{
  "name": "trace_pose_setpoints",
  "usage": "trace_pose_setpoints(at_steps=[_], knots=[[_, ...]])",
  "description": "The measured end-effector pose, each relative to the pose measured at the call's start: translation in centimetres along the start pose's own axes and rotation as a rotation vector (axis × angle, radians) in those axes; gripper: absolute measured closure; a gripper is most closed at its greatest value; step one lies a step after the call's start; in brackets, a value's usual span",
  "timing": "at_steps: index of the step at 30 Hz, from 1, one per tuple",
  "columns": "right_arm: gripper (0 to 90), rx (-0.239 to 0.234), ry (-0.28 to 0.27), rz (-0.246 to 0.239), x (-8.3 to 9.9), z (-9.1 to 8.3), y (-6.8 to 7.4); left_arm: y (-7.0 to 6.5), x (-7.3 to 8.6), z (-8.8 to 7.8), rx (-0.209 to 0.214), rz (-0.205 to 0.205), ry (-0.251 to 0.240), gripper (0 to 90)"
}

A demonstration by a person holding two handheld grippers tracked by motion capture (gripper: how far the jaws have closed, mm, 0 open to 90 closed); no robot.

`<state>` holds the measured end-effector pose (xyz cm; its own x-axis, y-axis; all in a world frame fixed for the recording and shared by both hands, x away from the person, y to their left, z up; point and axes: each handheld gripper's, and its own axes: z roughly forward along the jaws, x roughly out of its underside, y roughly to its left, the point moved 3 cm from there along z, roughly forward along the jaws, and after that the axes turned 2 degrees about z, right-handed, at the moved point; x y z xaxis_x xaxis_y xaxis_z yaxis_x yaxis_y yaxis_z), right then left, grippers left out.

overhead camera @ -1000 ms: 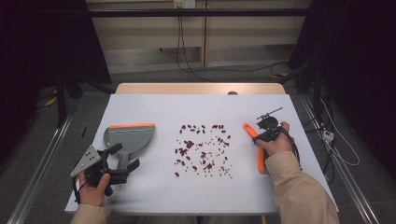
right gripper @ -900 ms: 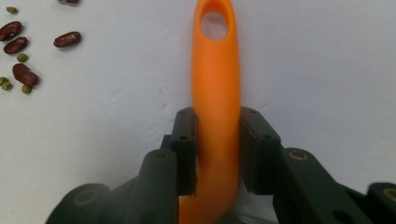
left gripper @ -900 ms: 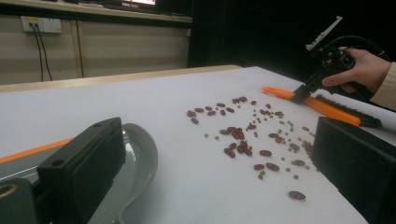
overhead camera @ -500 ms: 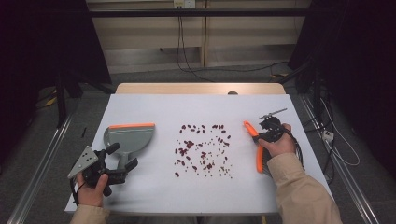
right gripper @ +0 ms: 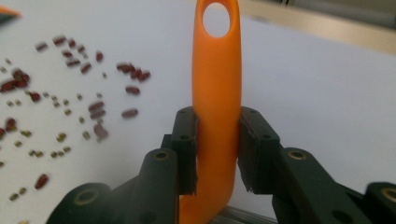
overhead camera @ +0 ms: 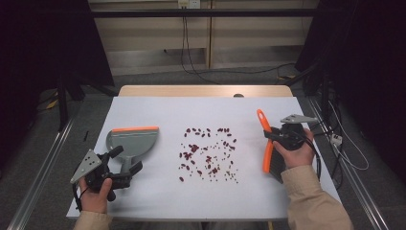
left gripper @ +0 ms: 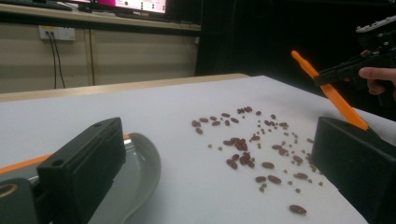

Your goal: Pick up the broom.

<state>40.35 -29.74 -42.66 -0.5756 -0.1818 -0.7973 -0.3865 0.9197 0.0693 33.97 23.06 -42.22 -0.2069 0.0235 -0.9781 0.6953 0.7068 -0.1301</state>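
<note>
Two grippers engaged: right gripper clamped on brush, now lifted off tabletop; left gripper apart beside dustpan; sweeping beans next

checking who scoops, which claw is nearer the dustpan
Left. The left claw sits open at the dustpan handle; the right claw, across the beans, grips the brush.

Lab test bay is indicated. White-covered table is ringed by black curtains; floor rails, loose cables are seen.
</note>
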Motion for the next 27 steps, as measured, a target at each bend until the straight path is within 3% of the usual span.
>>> trace_pose_setpoints(at_steps=[5,12,22,27], knots=[[70.3,-0.003,-0.154,0.018,0.3,-2.6,-0.3,-0.8,-0.8,0.5,0.011,0.015,-0.007,3.1],[70.3,-0.018,-0.274,0.011,0.5,-4.6,-0.1,-2.4,-1.6,1.7,0.045,0.044,-0.01,3.1],[70.4,-0.043,-0.332,0.002,0.5,-5.8,0.6,-4.3,-2.0,3.8,0.104,0.05,0.0,3.1],[70.4,-0.055,-0.354,0.013,0.2,-6.1,0.8,-5.5,-2.4,5.1,0.156,0.04,0.004,3.1]])
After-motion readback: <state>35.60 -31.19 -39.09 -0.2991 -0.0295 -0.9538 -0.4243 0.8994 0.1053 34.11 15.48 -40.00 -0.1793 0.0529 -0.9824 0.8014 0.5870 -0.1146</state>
